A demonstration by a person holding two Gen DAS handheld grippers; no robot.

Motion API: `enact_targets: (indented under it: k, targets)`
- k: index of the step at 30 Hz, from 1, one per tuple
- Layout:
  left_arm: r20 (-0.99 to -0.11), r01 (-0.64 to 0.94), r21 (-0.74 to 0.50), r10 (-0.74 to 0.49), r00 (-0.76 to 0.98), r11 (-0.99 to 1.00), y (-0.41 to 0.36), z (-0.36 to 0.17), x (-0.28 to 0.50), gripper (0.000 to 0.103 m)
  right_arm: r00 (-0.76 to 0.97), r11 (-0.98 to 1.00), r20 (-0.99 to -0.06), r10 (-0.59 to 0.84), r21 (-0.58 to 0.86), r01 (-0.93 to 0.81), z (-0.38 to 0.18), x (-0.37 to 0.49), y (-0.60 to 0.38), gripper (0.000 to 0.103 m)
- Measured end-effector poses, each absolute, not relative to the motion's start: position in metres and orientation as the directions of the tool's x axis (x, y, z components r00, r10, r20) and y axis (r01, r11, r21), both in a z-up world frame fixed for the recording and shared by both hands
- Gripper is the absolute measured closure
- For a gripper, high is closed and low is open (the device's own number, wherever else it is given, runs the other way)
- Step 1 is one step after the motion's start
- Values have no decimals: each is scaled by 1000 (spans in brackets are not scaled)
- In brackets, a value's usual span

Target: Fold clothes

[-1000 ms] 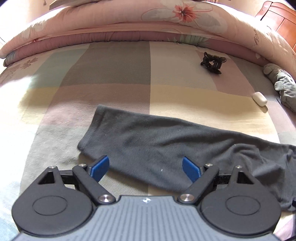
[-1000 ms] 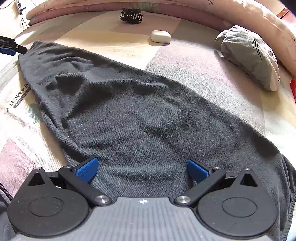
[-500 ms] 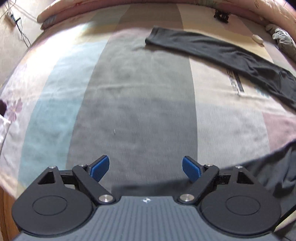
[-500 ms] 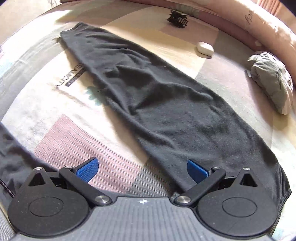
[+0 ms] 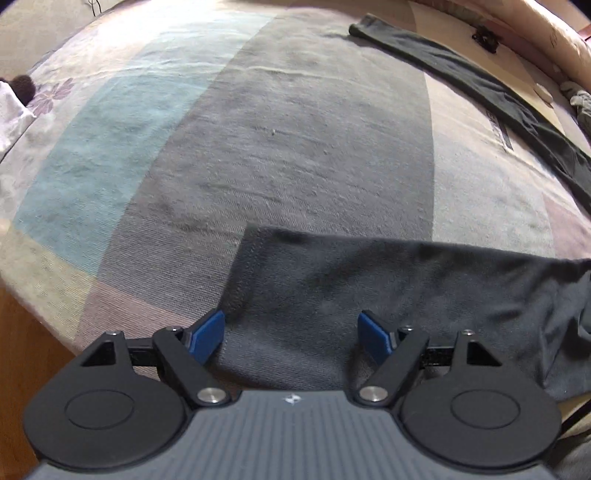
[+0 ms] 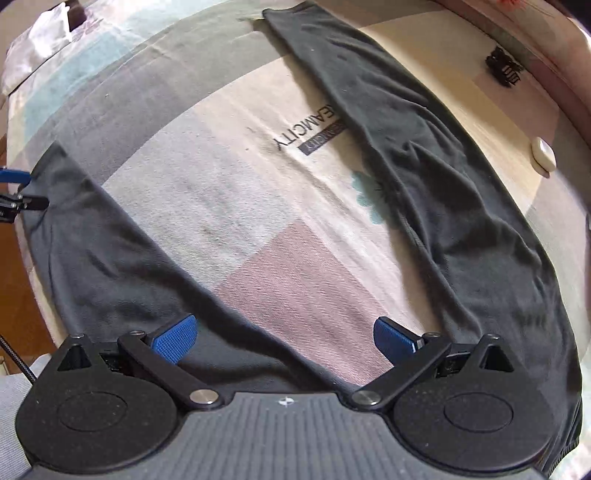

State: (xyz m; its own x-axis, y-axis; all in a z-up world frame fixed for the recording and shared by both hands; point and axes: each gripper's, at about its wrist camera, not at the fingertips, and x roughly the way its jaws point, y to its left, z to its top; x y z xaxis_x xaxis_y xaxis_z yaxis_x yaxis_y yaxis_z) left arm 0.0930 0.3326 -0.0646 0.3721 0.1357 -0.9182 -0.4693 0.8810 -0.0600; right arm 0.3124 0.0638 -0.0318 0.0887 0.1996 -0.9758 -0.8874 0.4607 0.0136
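Dark grey trousers lie on the patchwork bed sheet (image 5: 295, 129) with the legs spread in a V. In the left wrist view the near leg (image 5: 388, 280) runs across the bottom and the far leg (image 5: 461, 70) stretches along the top right. My left gripper (image 5: 291, 332) hovers over the near leg's cuff end. Its jaws are closing, the cloth lies between the blue pads, and they do not press on it. My right gripper (image 6: 284, 338) stands open above the fork where the left leg (image 6: 110, 251) and right leg (image 6: 443, 177) meet.
A black hair clip (image 6: 504, 68) and a small white case (image 6: 543, 155) lie beyond the far leg. A crumpled grey cloth (image 5: 583, 107) and a rolled pink quilt (image 5: 554, 33) sit at the back right. The bed's wooden edge (image 5: 22, 350) runs along the near left.
My left gripper has swung from the far leg's cuff across the bed to the near leg's cuff, its jaws slightly narrower. My right gripper has risen and rolled from the far leg to the fork.
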Motion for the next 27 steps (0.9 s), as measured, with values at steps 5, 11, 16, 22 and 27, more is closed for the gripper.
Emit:
enact_targets:
  k: [5, 11, 16, 22, 27]
  targets:
    - [-876, -359, -180, 17, 482, 916, 328, -64, 104, 25, 48, 433, -989, 137, 17, -901, -43, 281, 79, 0]
    - [-898, -307, -86, 59, 436, 948, 325, -81, 95, 25, 26, 463, -997, 70, 9, -886, -56, 252, 82, 0]
    - [-886, -202, -51, 49, 460, 978, 315, -69, 82, 25, 18, 501, -999, 39, 4, -865, -62, 240, 75, 0]
    - [-899, -111, -12, 38, 436, 994, 280, -81, 83, 25, 9, 496, -997, 72, 28, -868, -64, 238, 68, 0]
    - [-917, -228, 61, 145, 372, 972, 278, -78, 71, 23, 37, 452, -991, 127, 24, -892, -58, 244, 39, 0]
